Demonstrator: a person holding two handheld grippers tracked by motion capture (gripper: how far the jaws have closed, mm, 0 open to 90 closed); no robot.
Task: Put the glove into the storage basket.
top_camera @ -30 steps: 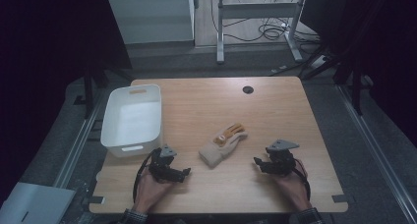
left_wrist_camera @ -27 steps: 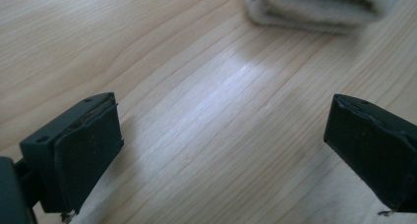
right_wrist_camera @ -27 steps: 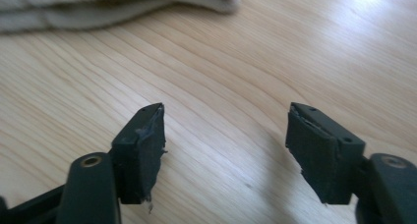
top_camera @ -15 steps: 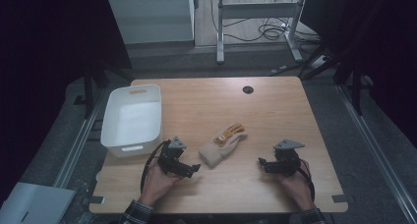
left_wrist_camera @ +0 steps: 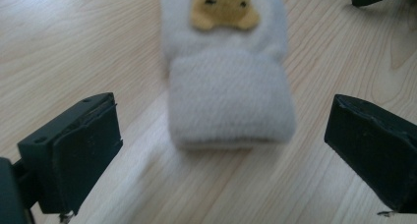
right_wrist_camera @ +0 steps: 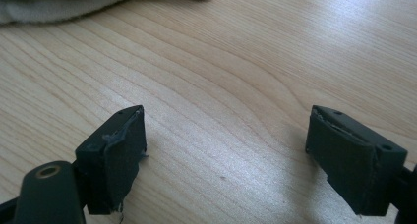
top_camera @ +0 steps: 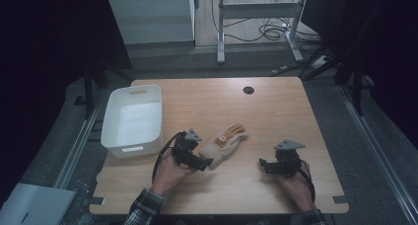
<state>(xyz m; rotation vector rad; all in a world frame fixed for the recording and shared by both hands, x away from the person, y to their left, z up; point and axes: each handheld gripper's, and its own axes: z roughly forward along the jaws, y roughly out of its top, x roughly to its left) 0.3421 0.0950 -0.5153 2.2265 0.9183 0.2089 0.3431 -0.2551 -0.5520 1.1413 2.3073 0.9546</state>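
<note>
Black jaws of the left gripper (left_wrist_camera: 216, 150) stand wide apart, lined up on the ribbed cuff of the cream knitted glove with a yellow patch (left_wrist_camera: 227, 81), which lies flat near the middle of the wooden tabletop (top_camera: 276, 106), toward its near edge. To grip well, ease forward until the cuff sits squarely between the pads, then close. The right gripper (right_wrist_camera: 223, 155), jaws just opened with nothing between them, waits over bare wood. The white plastic bin (top_camera: 132, 119) sits by the left edge.
</note>
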